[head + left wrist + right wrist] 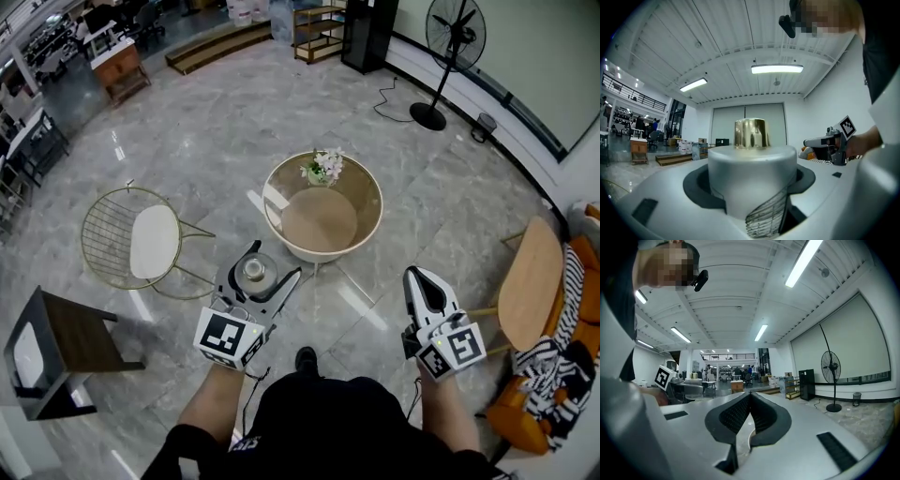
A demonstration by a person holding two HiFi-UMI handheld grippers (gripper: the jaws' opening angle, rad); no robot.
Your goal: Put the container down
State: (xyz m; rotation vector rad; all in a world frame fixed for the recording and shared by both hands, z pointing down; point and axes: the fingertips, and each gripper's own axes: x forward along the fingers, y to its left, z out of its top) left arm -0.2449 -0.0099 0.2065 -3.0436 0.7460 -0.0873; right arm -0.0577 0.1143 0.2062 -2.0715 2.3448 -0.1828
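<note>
My left gripper (pixel 258 269) is shut on a small silver container (pixel 254 271) with a gold knob on its lid. It hangs in the air in front of the person, just short of the round cream table (pixel 281 238). Seen in the left gripper view, the container (pixel 751 178) stands upright between the two jaws and fills the middle. My right gripper (pixel 424 284) is shut with nothing in it, held out to the right over the floor. Its dark pads (pixel 733 414) meet in the right gripper view.
The round table carries a small vase of white flowers (pixel 324 167) at its far rim. A gold wire chair (pixel 141 240) stands left, a dark side table (pixel 58 352) at the lower left, a wooden table (pixel 529 283) and orange sofa at right. A floor fan (pixel 450 49) stands beyond.
</note>
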